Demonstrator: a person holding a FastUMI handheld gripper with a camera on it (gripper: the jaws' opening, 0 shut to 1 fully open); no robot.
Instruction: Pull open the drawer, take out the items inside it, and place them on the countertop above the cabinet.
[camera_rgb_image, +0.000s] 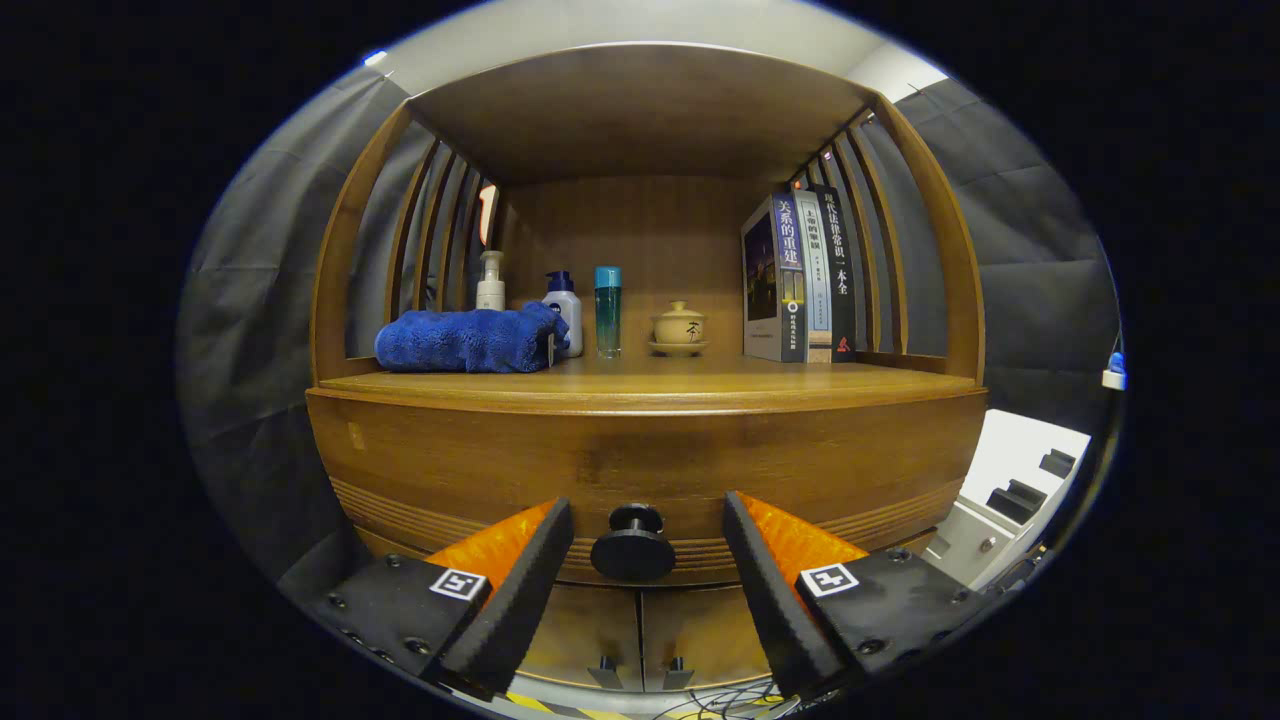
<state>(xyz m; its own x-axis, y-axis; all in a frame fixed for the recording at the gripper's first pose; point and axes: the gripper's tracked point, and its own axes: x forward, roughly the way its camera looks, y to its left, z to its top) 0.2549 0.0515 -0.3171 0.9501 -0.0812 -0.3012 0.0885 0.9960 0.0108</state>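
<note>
A wooden cabinet faces me with its drawer front (640, 460) closed. The round black knob (633, 545) of the drawer sits between my two fingers, with a gap on each side. My gripper (645, 520) is open and touches nothing. Above the drawer runs the wooden countertop (700, 385). What lies inside the drawer is hidden.
On the countertop stand a folded blue towel (470, 340), a white pump bottle (490, 283), a white bottle with a blue cap (563, 305), a teal bottle (607, 310), a small lidded clay cup (679, 328) and three upright books (800, 275). Two lower cabinet doors (640, 630) are below the drawer. A white unit (1010, 490) stands to the right.
</note>
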